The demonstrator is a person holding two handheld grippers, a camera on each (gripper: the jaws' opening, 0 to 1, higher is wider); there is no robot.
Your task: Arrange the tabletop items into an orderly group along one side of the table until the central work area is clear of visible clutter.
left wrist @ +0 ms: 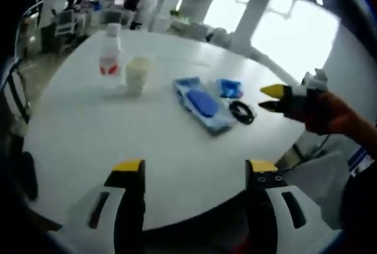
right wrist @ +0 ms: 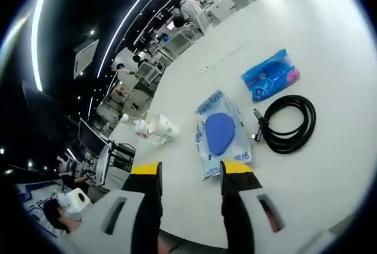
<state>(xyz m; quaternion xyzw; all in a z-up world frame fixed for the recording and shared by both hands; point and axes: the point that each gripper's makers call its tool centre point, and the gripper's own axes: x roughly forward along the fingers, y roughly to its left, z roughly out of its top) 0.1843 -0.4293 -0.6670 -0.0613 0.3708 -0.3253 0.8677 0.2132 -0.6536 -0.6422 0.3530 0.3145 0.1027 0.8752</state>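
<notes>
I count five items on the white bench [left wrist: 88, 130]: one bottle [left wrist: 110, 56], one cup [left wrist: 136, 75], one wipes pack [left wrist: 202, 104], one blue packet [left wrist: 229, 88], one coiled cable [left wrist: 242, 112], all frame centre. My left gripper [left wrist: 195, 174] and right gripper [right wrist: 191, 171] fingers spread, empty.

A clear bottle [left wrist: 110, 53] with a white cap and red label is standing upright on the white table, and a pale cream cup [left wrist: 136, 74] is sitting just beside it, also upright. Well apart from those two, a flat clear packet with a blue oval [right wrist: 221, 134] inside is lying face up. A coiled black cable [right wrist: 287, 123] is resting just beside that packet, and a smaller blue wrapper [right wrist: 270, 75] is lying near the coil.
</notes>
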